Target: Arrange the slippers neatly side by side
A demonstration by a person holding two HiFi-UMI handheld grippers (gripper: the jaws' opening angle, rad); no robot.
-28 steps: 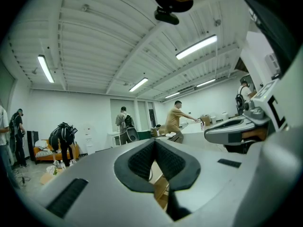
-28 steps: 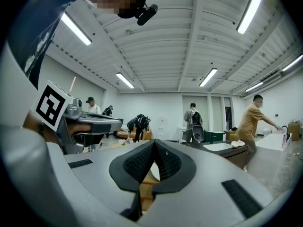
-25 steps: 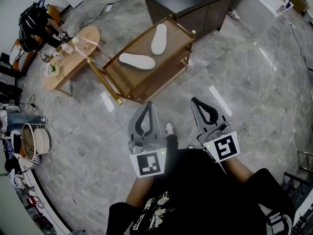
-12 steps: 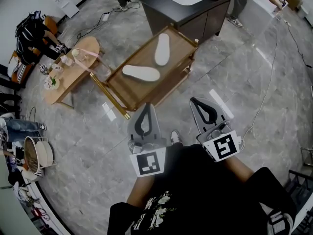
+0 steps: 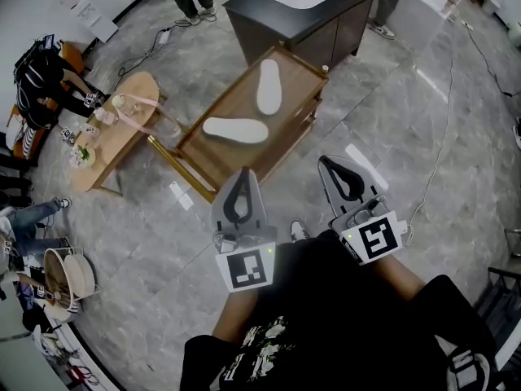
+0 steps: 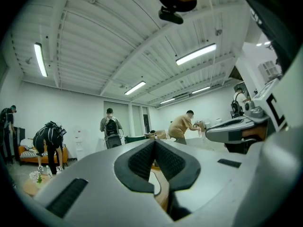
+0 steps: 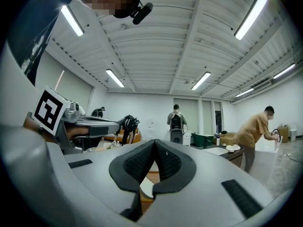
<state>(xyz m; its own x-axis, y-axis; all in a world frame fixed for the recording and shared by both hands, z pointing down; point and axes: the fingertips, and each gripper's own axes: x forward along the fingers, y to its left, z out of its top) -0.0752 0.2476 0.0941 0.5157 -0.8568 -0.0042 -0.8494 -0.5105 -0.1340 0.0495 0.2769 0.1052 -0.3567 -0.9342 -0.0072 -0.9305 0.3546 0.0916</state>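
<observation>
Ahead, flat oval white slippers [image 5: 235,129] lie on a wooden table [image 5: 299,84]; left gripper [image 5: 242,174] and right gripper [image 5: 329,163] are closed, empty.

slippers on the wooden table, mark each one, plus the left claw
far slipper [image 5: 268,86]: head view, middle of its white surface
near slipper [image 5: 235,129]: head view, middle of its white surface
left claw [image 5: 242,174]: head view, at its shut tips

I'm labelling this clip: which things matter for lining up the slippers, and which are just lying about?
Job: nearer slipper, farther slipper, wooden tray table under them, left gripper and right gripper, both shut and empty.
Lying about: oval side table, dark cabinet.
</observation>
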